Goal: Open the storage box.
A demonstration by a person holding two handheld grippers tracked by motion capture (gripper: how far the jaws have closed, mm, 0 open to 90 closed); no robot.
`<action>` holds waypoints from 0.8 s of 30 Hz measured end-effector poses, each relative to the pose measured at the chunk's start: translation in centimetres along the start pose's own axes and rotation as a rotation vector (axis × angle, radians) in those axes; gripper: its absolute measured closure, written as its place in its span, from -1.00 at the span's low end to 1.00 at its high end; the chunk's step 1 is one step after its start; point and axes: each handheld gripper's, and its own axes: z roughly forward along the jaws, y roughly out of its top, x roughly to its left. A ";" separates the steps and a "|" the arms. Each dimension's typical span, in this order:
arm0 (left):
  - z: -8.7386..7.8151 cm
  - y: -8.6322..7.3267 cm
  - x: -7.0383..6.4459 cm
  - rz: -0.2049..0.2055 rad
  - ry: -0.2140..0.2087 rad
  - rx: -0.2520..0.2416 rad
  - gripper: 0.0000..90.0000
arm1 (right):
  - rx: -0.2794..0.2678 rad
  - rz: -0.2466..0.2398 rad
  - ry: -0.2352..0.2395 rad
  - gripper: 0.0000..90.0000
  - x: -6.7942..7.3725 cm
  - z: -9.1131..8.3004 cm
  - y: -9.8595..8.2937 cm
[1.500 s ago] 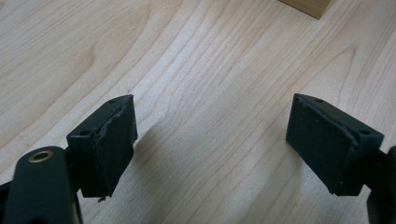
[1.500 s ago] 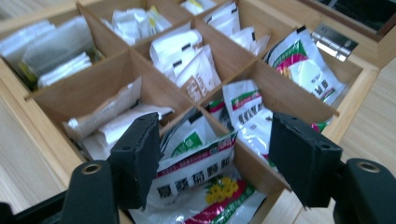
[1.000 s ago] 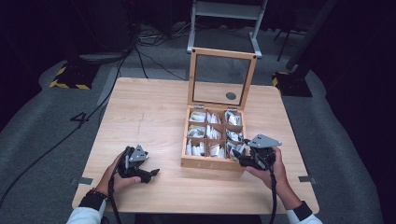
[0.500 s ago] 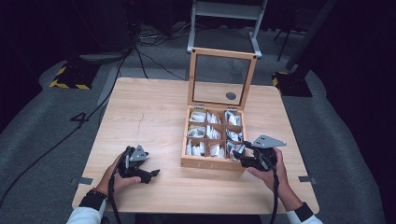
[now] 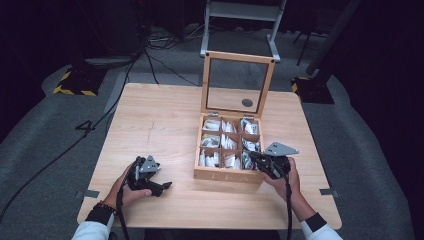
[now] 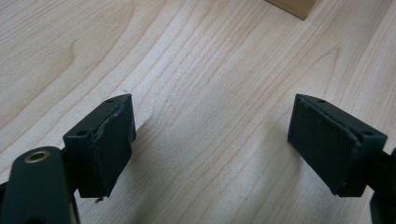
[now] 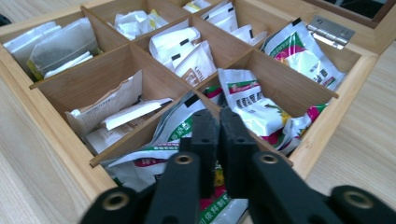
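A wooden tea box (image 5: 227,175) stands open on the table with its glass lid (image 5: 237,85) upright. Its compartments hold tea packets. My right gripper (image 5: 254,159) reaches into the front right compartment. In the right gripper view its jaws (image 7: 218,116) are shut just above a divider. Green, white and pink packets (image 7: 252,102) lie under and behind them, and I see nothing pinched between the jaws. My left gripper (image 5: 162,186) rests on the table left of the box. It is open (image 6: 210,140) over bare wood.
The table (image 5: 160,125) has wide free wood to the left of the box and behind it. A box corner (image 6: 292,5) shows at the top of the left gripper view. Cables and a metal stand (image 5: 240,15) are on the floor beyond the table.
The right hand has shifted very slightly at the box's front right corner. The left gripper has stayed where it was.
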 end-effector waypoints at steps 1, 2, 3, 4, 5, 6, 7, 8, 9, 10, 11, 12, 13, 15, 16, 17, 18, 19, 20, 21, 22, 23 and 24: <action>0.0 0.0 0.0 0.000 0.000 0.000 -0.65 | -0.008 0.003 -0.002 1.00 -0.1 -0.1 0.0; 0.0 0.0 0.0 0.001 0.000 0.001 -0.65 | -0.017 0.003 0.000 1.00 -0.2 -0.3 0.0; 0.0 0.0 0.0 0.001 -0.001 0.001 -0.65 | -0.025 0.004 0.008 1.00 -0.3 -0.4 0.0; 0.0 0.0 0.1 0.003 -0.004 0.001 -0.65 | -0.031 0.003 0.015 1.00 -0.4 -0.6 0.0; 0.0 0.0 0.1 0.006 -0.006 0.001 -0.65 | -0.034 0.001 0.022 1.00 -0.4 -0.7 0.0; 0.0 0.0 0.1 0.009 -0.009 0.001 -0.65 | -0.037 -0.004 0.028 1.00 -0.5 -0.7 0.0; 0.0 0.0 0.2 0.011 -0.009 0.000 -0.65 | -0.042 -0.009 0.033 1.00 -0.5 -0.7 0.0; 0.0 0.0 0.1 0.011 -0.008 0.002 -0.65 | -0.049 -0.012 0.036 1.00 -0.5 -0.9 0.1; 0.0 0.0 0.1 0.011 -0.010 -0.001 -0.65 | -0.057 -0.014 0.041 1.00 -0.5 -1.0 0.1; 0.0 0.0 0.2 0.011 -0.011 0.000 -0.65 | -0.066 -0.013 0.046 1.00 -0.6 -1.2 0.2; 0.0 0.0 0.2 0.010 -0.011 0.000 -0.65 | -0.074 -0.012 0.049 1.00 -0.6 -1.4 0.2; 0.0 0.0 0.2 0.009 -0.012 0.000 -0.66 | -0.080 -0.008 0.054 1.00 -0.8 -1.6 0.3; 0.0 0.0 0.2 0.010 -0.012 0.000 -0.66 | -0.072 0.002 0.075 1.00 -0.9 -1.6 0.3; 0.0 0.0 0.2 0.009 -0.012 0.000 -0.66 | -0.053 0.003 0.099 1.00 -0.9 -1.5 0.2; 0.0 0.0 0.2 0.009 -0.012 0.000 -0.66 | -0.049 0.001 0.096 0.91 -0.6 -1.5 0.2; 0.0 0.0 0.2 0.010 -0.012 0.001 -0.66 | -0.043 0.001 0.104 0.73 -0.4 -1.5 0.2; 0.0 0.0 0.2 0.010 -0.012 0.001 -0.66 | -0.043 0.001 0.104 0.73 -0.4 -1.5 0.2; 0.0 0.0 0.1 0.009 -0.011 0.001 -0.66 | -0.033 0.004 0.111 0.55 -0.1 -1.3 0.1; 0.0 0.0 0.1 0.009 -0.011 0.001 -0.66 | -0.023 -0.011 0.096 0.31 0.6 -1.2 0.1; 0.0 0.0 0.1 0.009 -0.012 0.001 -0.66 | -0.025 -0.007 0.096 0.20 0.7 -1.1 0.1; 0.0 0.0 0.1 0.009 -0.011 0.001 -0.66 | -0.023 -0.004 0.097 0.12 0.8 -1.1 0.1; 0.0 0.0 0.1 0.009 -0.011 0.002 -0.66 | -0.013 -0.004 0.091 0.06 1.0 -1.0 0.0; 0.0 0.0 0.1 0.010 -0.010 0.001 -0.66 | -0.007 -0.006 0.085 0.02 1.1 -1.0 0.0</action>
